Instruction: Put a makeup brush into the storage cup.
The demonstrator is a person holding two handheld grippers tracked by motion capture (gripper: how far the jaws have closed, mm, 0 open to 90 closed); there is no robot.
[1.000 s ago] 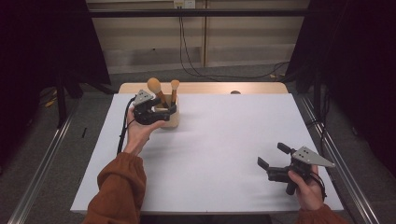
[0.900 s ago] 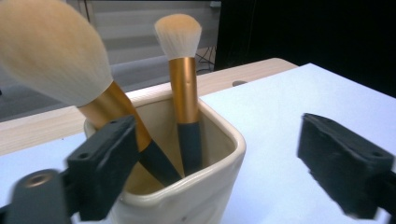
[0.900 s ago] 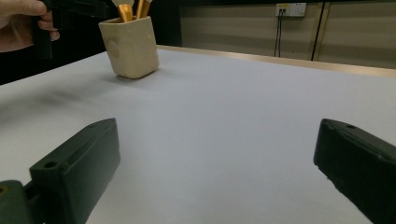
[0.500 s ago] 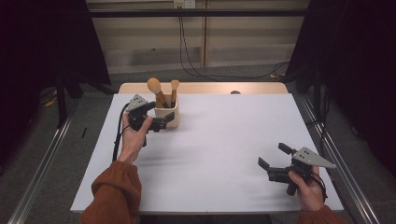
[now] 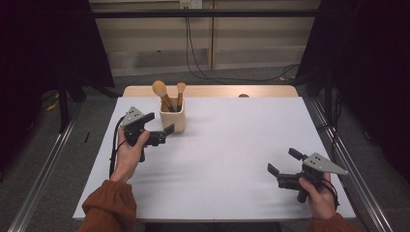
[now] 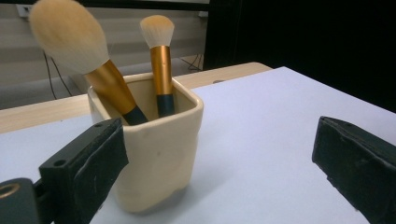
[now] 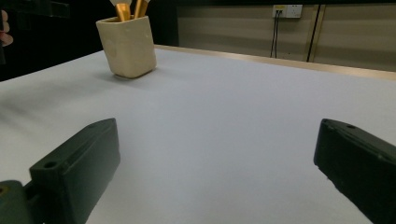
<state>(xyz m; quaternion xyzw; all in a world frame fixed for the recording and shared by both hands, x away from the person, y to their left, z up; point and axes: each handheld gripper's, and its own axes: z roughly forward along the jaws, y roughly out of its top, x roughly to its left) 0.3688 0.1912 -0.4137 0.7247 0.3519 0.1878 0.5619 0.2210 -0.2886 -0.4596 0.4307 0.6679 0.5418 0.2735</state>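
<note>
Cream cup [image 5: 172,119] with two brushes [image 5: 167,96], upright at desk [image 5: 232,145] far left; left claw [image 5: 162,129] just beside it, jaws newly spread, nothing between; right claw [image 5: 281,163] spread, empty, well apart.

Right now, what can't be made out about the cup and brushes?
- Brush handle ends: hidden inside the cup in the left gripper view.
- Large brush: tip cut by the top edge there.
- Brush heads: cut off by the top edge in the right gripper view.
- Cup's lower left corner: behind the left tongs.
</note>
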